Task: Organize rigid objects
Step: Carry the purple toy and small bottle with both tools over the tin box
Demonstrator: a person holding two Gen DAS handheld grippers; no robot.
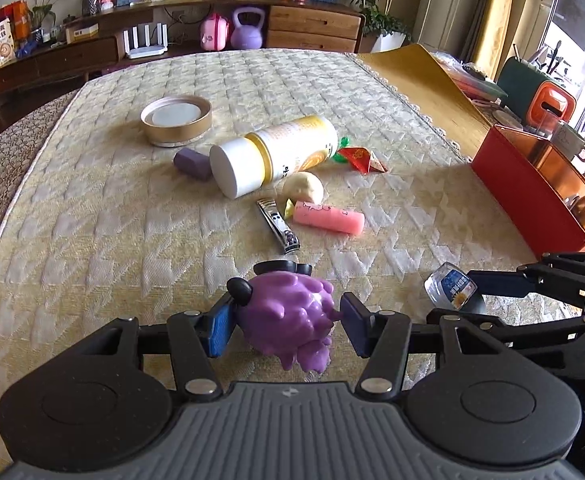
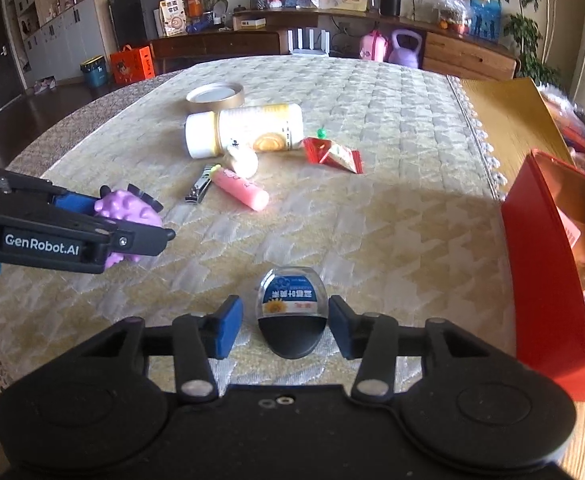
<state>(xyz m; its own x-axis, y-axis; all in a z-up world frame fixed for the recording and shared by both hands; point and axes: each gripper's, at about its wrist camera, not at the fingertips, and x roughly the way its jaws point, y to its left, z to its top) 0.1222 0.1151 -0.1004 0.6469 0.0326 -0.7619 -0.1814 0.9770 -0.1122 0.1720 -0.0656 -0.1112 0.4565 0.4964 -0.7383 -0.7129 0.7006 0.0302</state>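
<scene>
My left gripper (image 1: 286,326) was clamped on the knobbly purple toy (image 1: 292,316), both blue pads pressed against its sides, and it sat well left of the red box (image 1: 532,200). To do that step well I judged I should keep the squeeze steady and carry the toy level toward the red box, since its bumps could let it twist out.

My right gripper (image 2: 284,326) stood half open around the small clear-topped container with the blue label (image 2: 290,312), a gap showing on each side, so it held nothing. I judged I should centre the container between the pads before closing, as its rounded shell looked slippery.

Left of the red box, the cream woven tablecloth (image 1: 92,220) carried a nail clipper (image 1: 278,226), a pink tube (image 1: 328,218) and a toppled white canister (image 1: 272,158). Beyond the table ran a wooden sideboard (image 1: 312,28) with a purple kettlebell (image 1: 247,28).
</scene>
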